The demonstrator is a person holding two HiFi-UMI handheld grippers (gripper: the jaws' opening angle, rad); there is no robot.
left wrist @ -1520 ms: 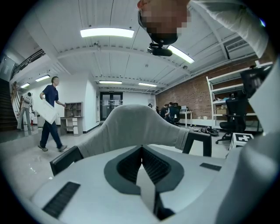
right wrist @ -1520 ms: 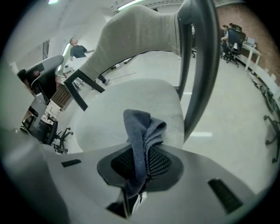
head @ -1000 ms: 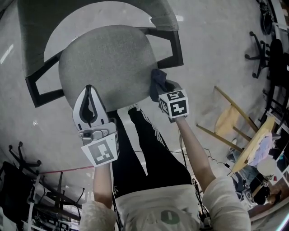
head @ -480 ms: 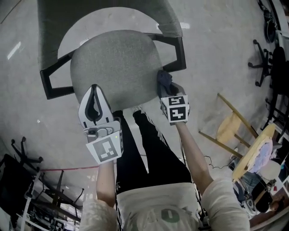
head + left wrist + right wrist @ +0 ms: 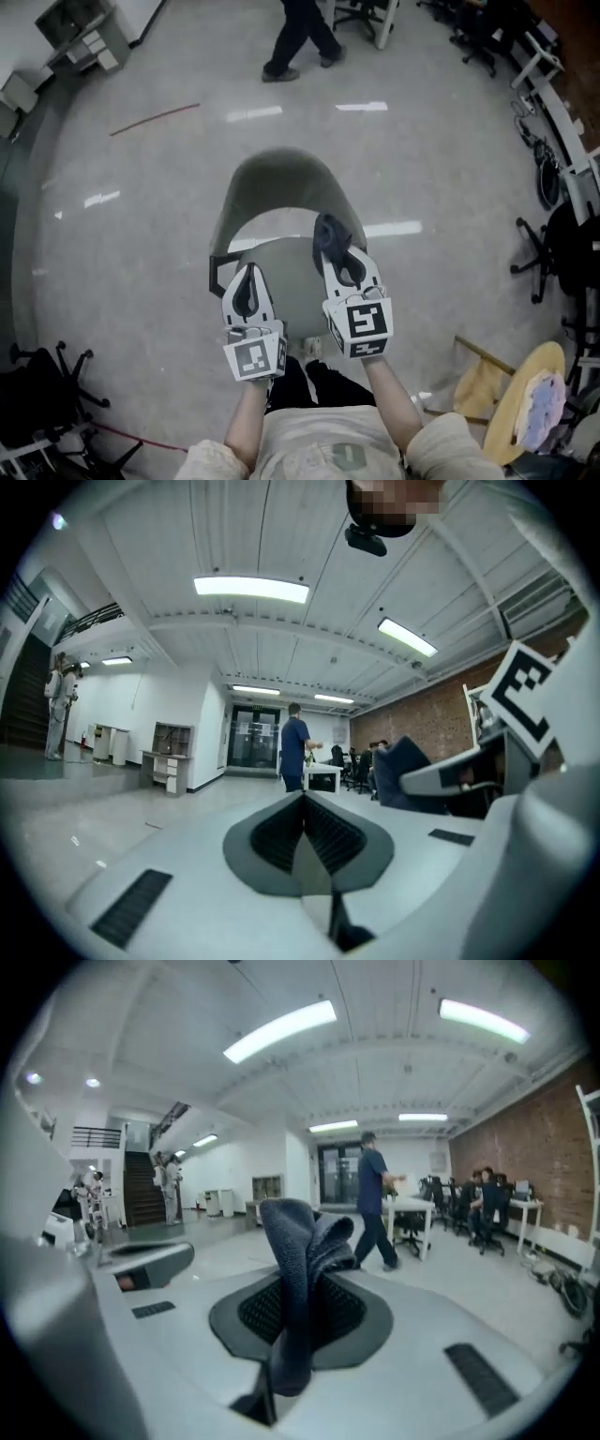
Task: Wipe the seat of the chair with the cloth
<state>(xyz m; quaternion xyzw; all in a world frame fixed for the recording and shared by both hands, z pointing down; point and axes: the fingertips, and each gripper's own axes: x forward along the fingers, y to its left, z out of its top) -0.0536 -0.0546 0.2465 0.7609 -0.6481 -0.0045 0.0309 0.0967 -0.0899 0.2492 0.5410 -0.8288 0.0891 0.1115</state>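
For the wipe to be done well, the cloth point(image 5: 325, 231) has to be brought down flat onto the seat point(image 5: 292, 279). At this moment it appears to be held clear of the seat, since both gripper views look out level across the room and not down at the chair point(image 5: 281, 178). The gripper should be tipped so that the loose fold of cloth, not the jaw tips, is pressed on the fabric. Overlapping strokes are best drawn from the backrest point(image 5: 272, 169) side at 12 o'clock towards the front edge at 6 o'clock. The grip should be kept firm, as a loosely pinched cloth is likely to be dragged out by the rough upholstery.

The left hand-held gripper point(image 5: 247, 277) is seen at about 9 o'clock of the seat. Its jaws are closed on each other, and nothing is held between them point(image 5: 305, 841). It could be used to steady the chair, which may swivel under pressure.

The right hand-held gripper point(image 5: 330, 246) is seen at about 2 o'clock of the seat. Its jaws are clamped on the dark blue cloth point(image 5: 302, 1241), which is bunched and stands up above the tips, with a tail hanging below the pinch.
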